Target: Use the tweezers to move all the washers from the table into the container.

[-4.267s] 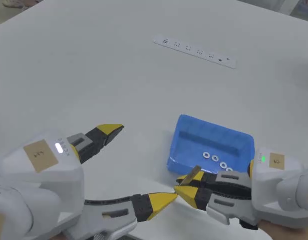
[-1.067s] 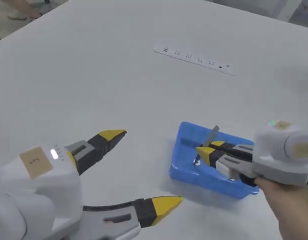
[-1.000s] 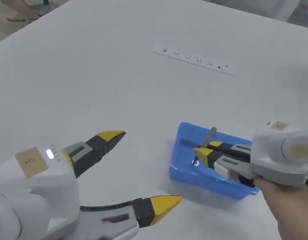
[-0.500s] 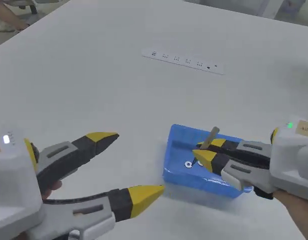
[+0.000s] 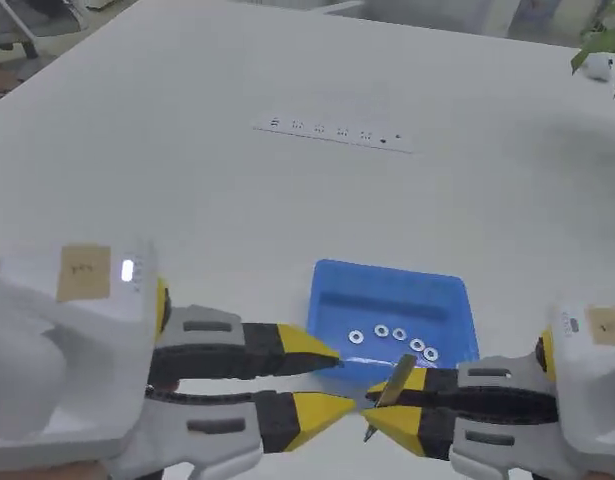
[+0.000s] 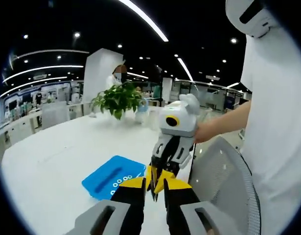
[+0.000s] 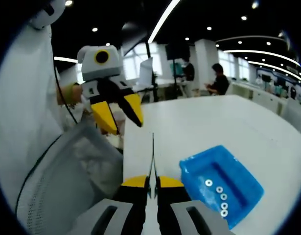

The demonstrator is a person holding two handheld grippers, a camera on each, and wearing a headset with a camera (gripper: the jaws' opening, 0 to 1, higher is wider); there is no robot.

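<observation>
A blue container point(image 5: 387, 300) sits on the white table near its front edge, with several washers point(image 5: 400, 335) lying inside. My right gripper point(image 5: 387, 408) is just in front of the container, shut on metal tweezers point(image 5: 397, 378) whose points stick out to the left. My left gripper point(image 5: 327, 378) faces it tip to tip, jaws a little apart with nothing gripped. In the left gripper view, the tweezers point(image 6: 153, 188) point into the gap of my left gripper point(image 6: 155, 185), with the container point(image 6: 104, 178) off to the left. In the right gripper view, the tweezers point(image 7: 152, 156) rise from my right gripper point(image 7: 152, 182).
A white power strip point(image 5: 332, 132) lies farther back on the table. A potted plant point(image 6: 118, 100) stands at the far end. A grey mesh chair point(image 6: 223, 181) and the person's white clothing point(image 6: 272, 122) are close behind the grippers. People are in the room beyond.
The right gripper has drawn back from above the container to its near side, still holding the tweezers. The left gripper's jaws have narrowed and moved in toward the right gripper's tips.
</observation>
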